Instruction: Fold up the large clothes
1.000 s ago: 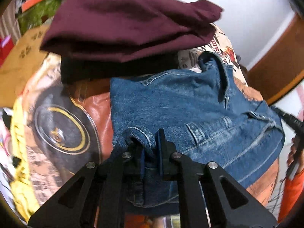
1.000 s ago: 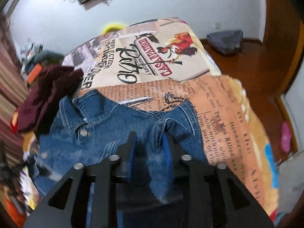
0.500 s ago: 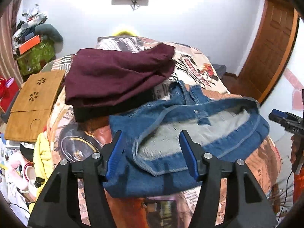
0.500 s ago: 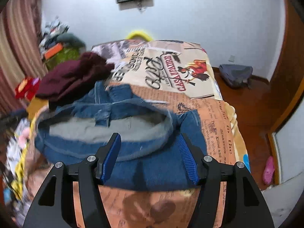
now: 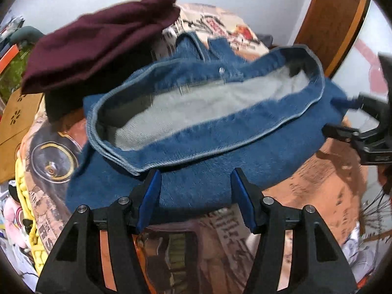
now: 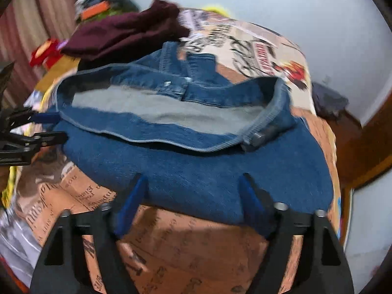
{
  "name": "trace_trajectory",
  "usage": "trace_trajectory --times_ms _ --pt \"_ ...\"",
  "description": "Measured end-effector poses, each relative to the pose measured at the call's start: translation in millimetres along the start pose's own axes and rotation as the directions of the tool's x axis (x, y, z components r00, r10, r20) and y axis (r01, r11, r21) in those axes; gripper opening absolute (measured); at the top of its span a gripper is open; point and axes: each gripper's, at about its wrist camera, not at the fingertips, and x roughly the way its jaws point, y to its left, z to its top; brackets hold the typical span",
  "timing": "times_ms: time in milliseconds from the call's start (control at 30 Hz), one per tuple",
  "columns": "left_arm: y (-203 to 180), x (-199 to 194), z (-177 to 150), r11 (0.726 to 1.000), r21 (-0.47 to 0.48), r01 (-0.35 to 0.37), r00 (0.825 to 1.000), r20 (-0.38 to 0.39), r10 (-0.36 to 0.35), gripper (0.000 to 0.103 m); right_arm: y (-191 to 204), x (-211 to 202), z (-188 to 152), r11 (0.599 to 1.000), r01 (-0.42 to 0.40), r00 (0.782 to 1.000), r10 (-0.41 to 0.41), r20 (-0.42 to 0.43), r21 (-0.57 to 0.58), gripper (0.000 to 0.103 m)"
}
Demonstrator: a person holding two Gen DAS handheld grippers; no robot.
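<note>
Denim fills the middle of both wrist views: a blue denim jacket lies folded on the bed, its hem band curled up so the pale grey weave of the inside shows as a long oval rimmed by a stitched edge. In the right wrist view the same jacket shows its collar at the far side, a metal snap button near the placket and a second button on the waistband at the right end. The cloth looks thick and stiff, with a fuzzy dark blue face.

The left gripper hangs at the near edge of the jacket with its blue-padded black jaws standing apart; only the surface of the denim lies behind the gap and the pads press on nothing. The right gripper is likewise at the near fold, its jaws opening and wide apart, with no cloth pinched between them. Each gripper also appears at the side of the other's view, beside an end of the jacket.

Behind the jacket lies a folded maroon garment of soft, matte knit, resting on something black. The bed cover is a smooth printed sheet in orange and cream with newspaper lettering and poster pictures. A wooden board with cut-out flower shapes lies at the left.
</note>
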Motion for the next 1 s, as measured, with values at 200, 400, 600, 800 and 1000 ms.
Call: trace_trajectory --times_ms 200,400,600,800,1000 --pt "22.5 19.4 30.2 0.998 -0.056 0.001 1.0 0.002 -0.001 0.061 -1.6 25.1 26.0 0.998 -0.063 0.996 0.062 -0.062 -0.01 0.082" --pt "62.8 41.2 88.6 0.987 -0.154 -0.054 0.999 -0.005 0.054 0.056 -41.4 60.2 65.6 0.986 -0.027 0.995 0.043 -0.091 0.165 0.078" --pt "93.9 -3.3 129.1 0.953 -0.304 -0.007 0.982 0.177 0.064 0.056 -94.9 18.7 85.6 0.903 -0.025 0.99 -0.036 0.133 0.43 0.079" --pt "90.8 -21.3 112.7 0.957 -0.291 -0.012 0.978 0.197 0.073 0.056 -77.3 -1.5 84.7 0.942 0.019 0.985 -0.075 0.155 0.336 0.079" --pt "62.1 0.3 85.4 0.974 -0.227 -0.02 0.993 0.106 0.045 0.056 -44.8 11.8 64.2 0.978 0.035 0.992 -0.06 0.115 0.207 0.08"
